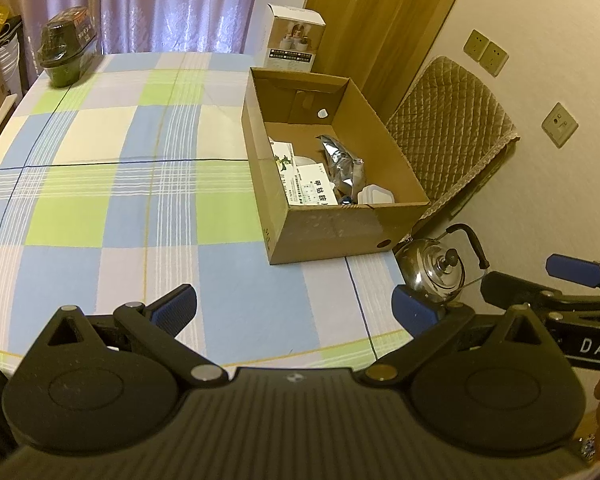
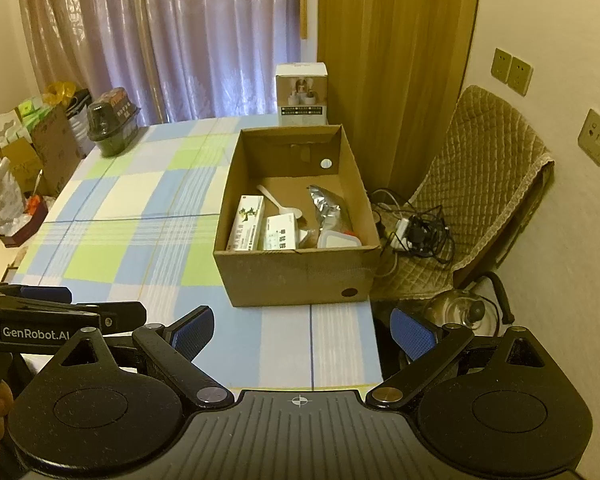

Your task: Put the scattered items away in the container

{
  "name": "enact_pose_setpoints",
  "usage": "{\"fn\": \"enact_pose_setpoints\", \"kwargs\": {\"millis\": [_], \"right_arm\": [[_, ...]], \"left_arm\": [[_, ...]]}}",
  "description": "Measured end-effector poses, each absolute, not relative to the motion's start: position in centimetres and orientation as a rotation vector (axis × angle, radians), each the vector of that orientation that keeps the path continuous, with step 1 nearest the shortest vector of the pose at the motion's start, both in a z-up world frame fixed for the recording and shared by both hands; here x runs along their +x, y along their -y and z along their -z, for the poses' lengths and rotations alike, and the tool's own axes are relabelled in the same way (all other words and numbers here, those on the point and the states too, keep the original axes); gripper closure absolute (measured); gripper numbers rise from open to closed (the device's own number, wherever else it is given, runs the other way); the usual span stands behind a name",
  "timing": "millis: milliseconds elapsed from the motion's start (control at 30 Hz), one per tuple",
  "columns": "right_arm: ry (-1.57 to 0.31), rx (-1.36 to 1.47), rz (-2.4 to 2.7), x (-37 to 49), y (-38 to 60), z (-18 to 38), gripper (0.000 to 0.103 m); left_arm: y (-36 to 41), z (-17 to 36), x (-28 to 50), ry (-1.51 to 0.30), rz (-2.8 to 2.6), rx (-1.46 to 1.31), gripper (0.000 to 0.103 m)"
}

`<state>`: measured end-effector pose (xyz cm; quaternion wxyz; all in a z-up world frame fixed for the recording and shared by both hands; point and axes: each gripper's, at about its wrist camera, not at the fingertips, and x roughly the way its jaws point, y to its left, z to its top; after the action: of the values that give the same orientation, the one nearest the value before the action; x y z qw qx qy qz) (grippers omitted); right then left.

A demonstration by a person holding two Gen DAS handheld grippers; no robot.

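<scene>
Both tongs hang released and empty over the near edge of the checked bench (image 2: 140,216). The box (image 2: 300,276) stands ahead of the right tongs (image 2: 304,334), and ahead and to the right of the left tongs (image 1: 296,308). Inside it lie cartons (image 2: 246,222), a spoon (image 2: 278,204) and a foil pouch (image 2: 326,206).

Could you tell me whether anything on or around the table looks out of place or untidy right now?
Mostly tidy: the scattered items already lie inside the cardboard box. The oddities are a dark green wrapped container left alone at the table's far corner, and a tangle of cables and chargers heaped on the padded chair. Both tongs are open and empty.
</scene>
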<state>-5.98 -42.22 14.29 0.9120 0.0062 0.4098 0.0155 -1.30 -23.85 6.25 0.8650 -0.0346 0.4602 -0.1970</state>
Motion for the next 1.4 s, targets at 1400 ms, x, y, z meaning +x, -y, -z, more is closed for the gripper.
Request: {"fn": "enact_pose_setpoints", "kwargs": {"millis": [1400], "right_arm": [[-0.858,0.018,-0.022,-6.84,42.21,-13.95,0.003]], "left_arm": [[23.98,-6.22,-1.91,-0.943,0.425,-0.063,0.001]]}}
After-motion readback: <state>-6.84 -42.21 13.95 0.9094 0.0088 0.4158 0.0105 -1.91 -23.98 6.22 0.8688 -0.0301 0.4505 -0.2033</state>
